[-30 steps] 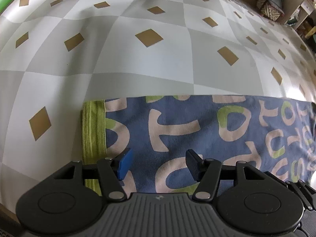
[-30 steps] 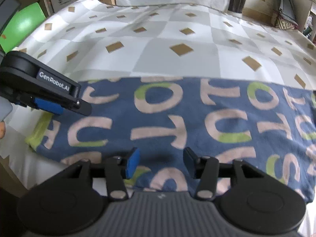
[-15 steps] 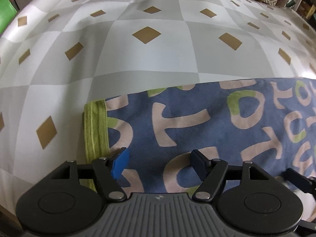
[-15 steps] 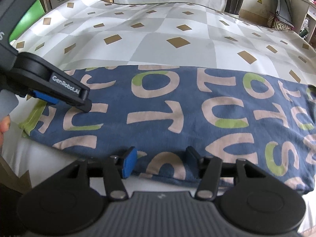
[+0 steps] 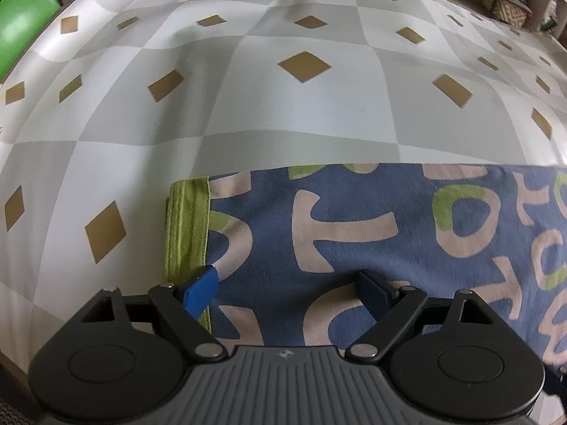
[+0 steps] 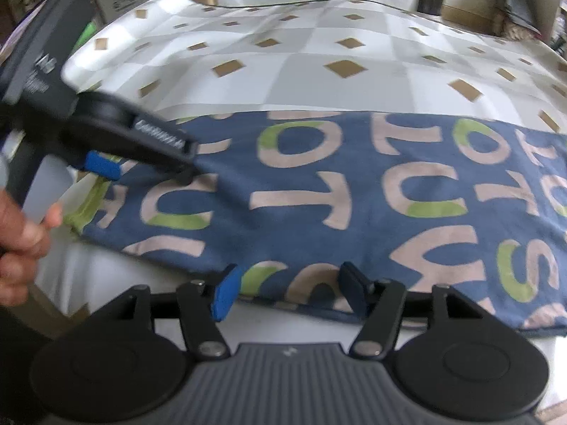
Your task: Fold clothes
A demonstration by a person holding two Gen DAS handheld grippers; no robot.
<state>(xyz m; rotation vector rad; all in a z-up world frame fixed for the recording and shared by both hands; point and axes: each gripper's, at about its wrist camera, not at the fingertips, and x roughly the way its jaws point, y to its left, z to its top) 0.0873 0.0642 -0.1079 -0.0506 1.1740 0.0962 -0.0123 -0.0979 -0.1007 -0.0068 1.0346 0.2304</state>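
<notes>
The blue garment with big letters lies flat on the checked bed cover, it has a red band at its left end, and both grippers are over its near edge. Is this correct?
Not quite: the band at the left end is green, not red, as the left wrist view shows. The rest holds: the blue garment lies flat on the checked bed cover, with the left gripper and right gripper over its near edge.

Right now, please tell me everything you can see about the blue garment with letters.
The garment is soft knit-looking blue cloth printed with large beige letters, some partly green. A green ribbed band finishes its left end. It lies folded into a long flat strip across the checked sheet, near its front edge. The left gripper and right gripper have just been opening; both stand open over the near edge, neither pressing on it.
</notes>
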